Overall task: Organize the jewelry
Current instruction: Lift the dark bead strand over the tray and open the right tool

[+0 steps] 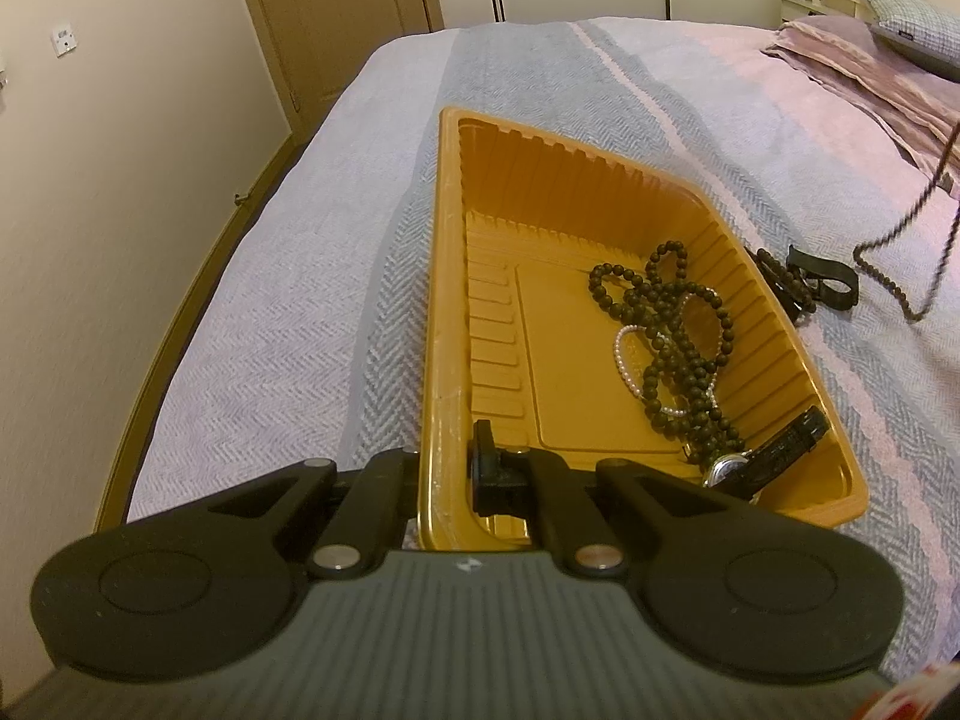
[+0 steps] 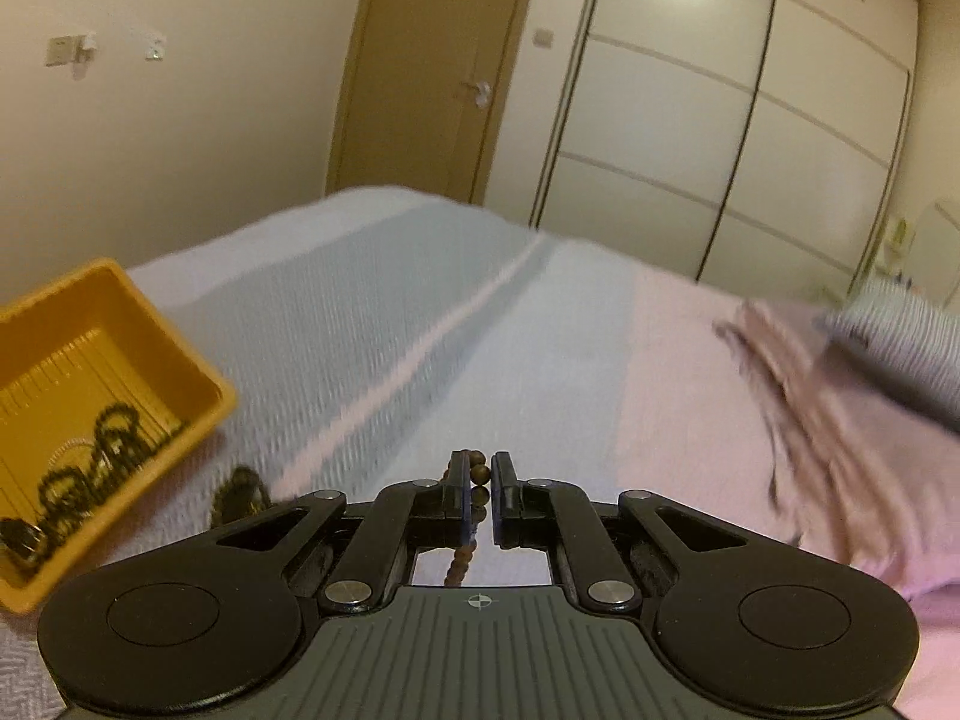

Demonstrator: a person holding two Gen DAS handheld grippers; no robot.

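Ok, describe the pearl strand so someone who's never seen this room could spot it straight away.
Find the orange tray on the striped bedspread. Inside it lies a tangle of dark bead necklaces. The pearl strand loops through that tangle, the only white, fine-beaded piece there.

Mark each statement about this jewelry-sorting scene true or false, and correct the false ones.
1. The left gripper is clamped on the rim of the orange tray. True.
2. The tray is empty. False: it holds a dark bead necklace, a white pearl strand and a watch.
3. The right gripper is shut on a brown bead strand. True.
4. The tray sits on a wooden desk. False: it sits on a striped bedspread.
5. Every piece is already in the tray. False: a dark beaded bracelet lies on the bedspread beside it.
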